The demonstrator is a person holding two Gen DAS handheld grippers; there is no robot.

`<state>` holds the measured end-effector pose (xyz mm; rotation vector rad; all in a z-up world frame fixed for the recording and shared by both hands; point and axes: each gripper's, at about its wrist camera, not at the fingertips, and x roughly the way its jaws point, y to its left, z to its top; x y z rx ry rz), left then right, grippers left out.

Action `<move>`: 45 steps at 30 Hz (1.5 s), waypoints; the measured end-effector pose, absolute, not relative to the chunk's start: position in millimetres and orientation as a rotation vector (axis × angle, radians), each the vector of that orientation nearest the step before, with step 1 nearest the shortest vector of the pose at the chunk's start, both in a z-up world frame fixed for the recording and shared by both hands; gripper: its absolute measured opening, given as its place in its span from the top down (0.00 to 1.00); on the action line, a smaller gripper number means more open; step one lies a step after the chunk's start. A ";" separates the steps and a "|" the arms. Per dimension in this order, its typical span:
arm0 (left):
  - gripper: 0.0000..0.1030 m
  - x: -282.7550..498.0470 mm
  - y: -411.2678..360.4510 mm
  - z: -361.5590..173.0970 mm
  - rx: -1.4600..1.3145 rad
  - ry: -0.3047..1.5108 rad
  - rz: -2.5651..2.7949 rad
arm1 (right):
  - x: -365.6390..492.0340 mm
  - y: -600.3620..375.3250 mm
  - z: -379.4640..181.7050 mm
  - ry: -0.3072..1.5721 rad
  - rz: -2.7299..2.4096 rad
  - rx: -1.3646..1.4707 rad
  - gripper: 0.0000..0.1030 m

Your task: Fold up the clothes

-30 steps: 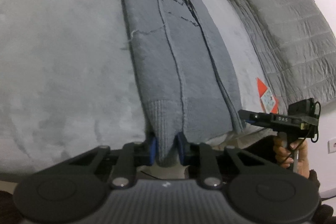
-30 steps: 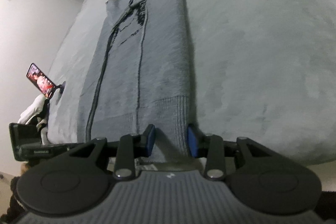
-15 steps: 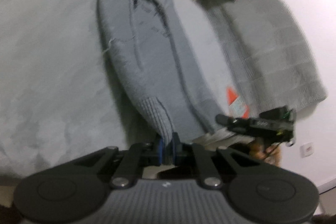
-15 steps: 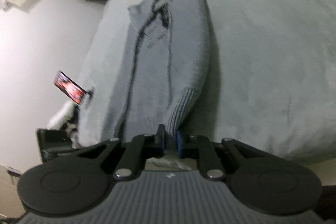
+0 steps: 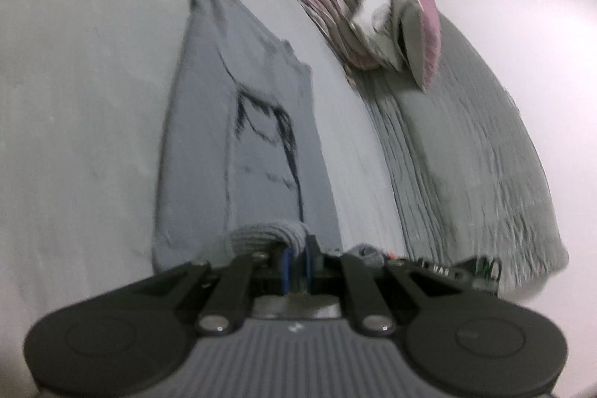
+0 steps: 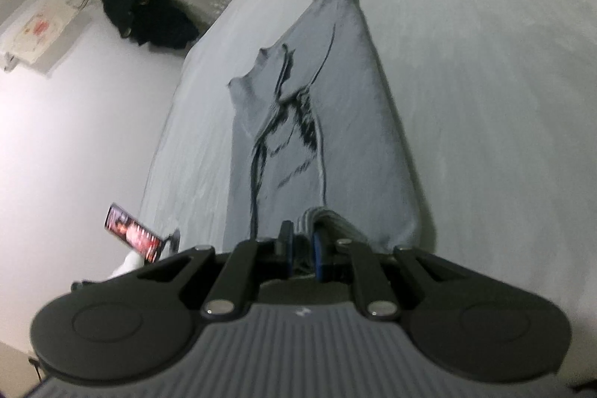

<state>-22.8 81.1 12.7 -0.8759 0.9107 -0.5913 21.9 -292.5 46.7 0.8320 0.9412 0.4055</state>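
A pale grey bed cover (image 5: pixel 82 107) fills both views, and on it lies the grey sweater (image 5: pixel 261 144), already narrowed into a long strip with its collar end far from the cameras. The left gripper (image 5: pixel 296 263) has its blue pads pinched tight on the ribbed hem (image 5: pixel 266 234), and the right gripper (image 6: pixel 301 248) is likewise clamped on the hem's other corner – a two-corner hold that, I judge, suits carrying the hem up over the body toward the collar. Only the left view shows the pillows (image 5: pixel 369 25) and the quilted blanket (image 5: pixel 470 152); only the right one shows a phone (image 6: pixel 132 234) on its stand and a dark bundle (image 6: pixel 149 21) by the wall.
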 end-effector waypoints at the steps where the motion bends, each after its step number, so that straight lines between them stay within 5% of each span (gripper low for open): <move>1: 0.92 -17.9 84.1 8.6 -0.892 0.901 -0.575 | 27.7 -293.6 41.7 0.940 0.397 0.844 0.87; 7: 0.85 -7.0 91.6 -9.1 -0.924 0.850 -0.526 | 41.9 -307.0 13.6 0.901 0.357 0.931 0.81; 9: 0.65 -7.0 90.7 -3.3 -0.886 0.813 -0.526 | 42.3 -307.4 17.6 0.880 0.370 0.933 0.73; 11: 0.60 -9.8 91.9 3.0 -0.856 0.769 -0.518 | 35.9 -309.6 28.6 0.820 0.376 0.901 0.57; 17: 0.59 -13.9 105.7 3.6 -0.838 0.720 -0.466 | 20.8 -308.7 46.4 0.712 0.323 0.778 0.57; 28: 0.63 -3.1 74.5 -4.4 -0.629 0.766 -0.451 | 33.9 -242.3 31.3 0.768 0.311 0.292 0.58; 32: 0.92 -0.6 70.8 -8.6 -0.608 0.771 -0.449 | 30.6 -233.3 30.7 0.732 0.328 0.198 0.82; 35: 0.93 -0.7 75.5 -5.5 -0.652 0.719 -0.469 | 28.8 -239.9 35.2 0.696 0.338 0.241 0.90; 45: 0.93 9.9 88.3 -4.2 -0.776 0.590 -0.469 | 32.8 -259.4 47.3 0.544 0.281 0.373 0.91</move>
